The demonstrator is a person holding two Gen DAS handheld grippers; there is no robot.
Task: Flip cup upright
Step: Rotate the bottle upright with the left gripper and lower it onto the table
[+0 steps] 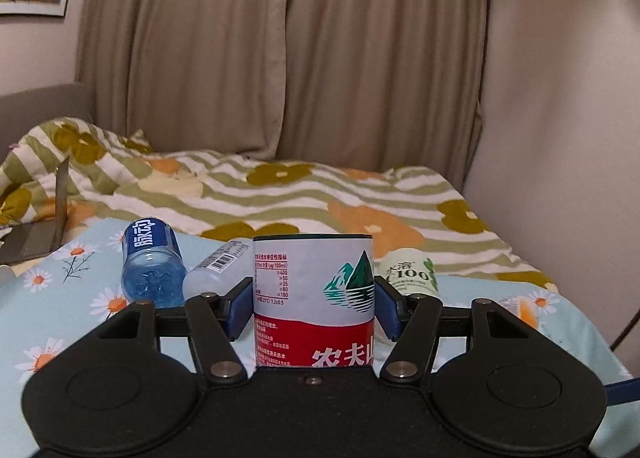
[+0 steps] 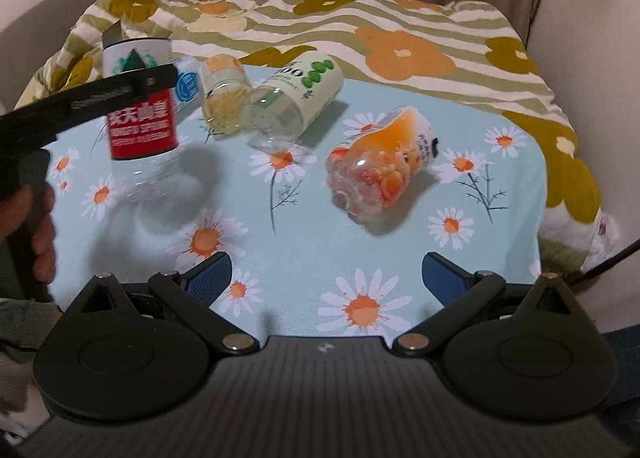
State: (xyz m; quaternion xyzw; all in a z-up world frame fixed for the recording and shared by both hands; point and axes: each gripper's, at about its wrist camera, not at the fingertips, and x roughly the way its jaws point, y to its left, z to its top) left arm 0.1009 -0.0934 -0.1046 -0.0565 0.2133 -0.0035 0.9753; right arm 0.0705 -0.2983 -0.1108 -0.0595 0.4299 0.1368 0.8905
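Red-and-white labelled cup (image 1: 314,298) sits pinched in my left gripper (image 1: 314,308), upright above the daisy cloth's (image 2: 360,258) near-left part. I'd lower it level, base flat, before releasing. My right gripper (image 2: 326,276) is spread, empty.

Daisy-print cloth (image 2: 320,242) on the bed — orange bottle (image 2: 380,166) and green-label bottle (image 2: 298,96) lying on it.
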